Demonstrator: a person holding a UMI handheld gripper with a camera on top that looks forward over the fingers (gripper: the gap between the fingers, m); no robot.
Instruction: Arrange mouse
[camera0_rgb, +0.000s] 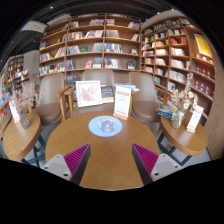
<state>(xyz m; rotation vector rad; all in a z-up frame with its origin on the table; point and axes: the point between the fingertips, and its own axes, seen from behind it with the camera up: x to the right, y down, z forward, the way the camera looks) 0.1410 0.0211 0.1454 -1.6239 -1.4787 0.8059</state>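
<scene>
Spread apart and grasping nothing: gripper (110, 160), low in frame. At centre, one mouse (106, 125) on one round mat (105, 126), one wooden table (110, 160).

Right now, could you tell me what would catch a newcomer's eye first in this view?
A white mouse lying on a round pale mat at the middle of the round wooden table, beyond the open fingers. Behind it two display signs stand at the table's far edge, and tall bookshelves fill the walls.

Round wooden table (105, 150); standing signs (89, 93) behind; bookshelves (95, 45) beyond.
</scene>
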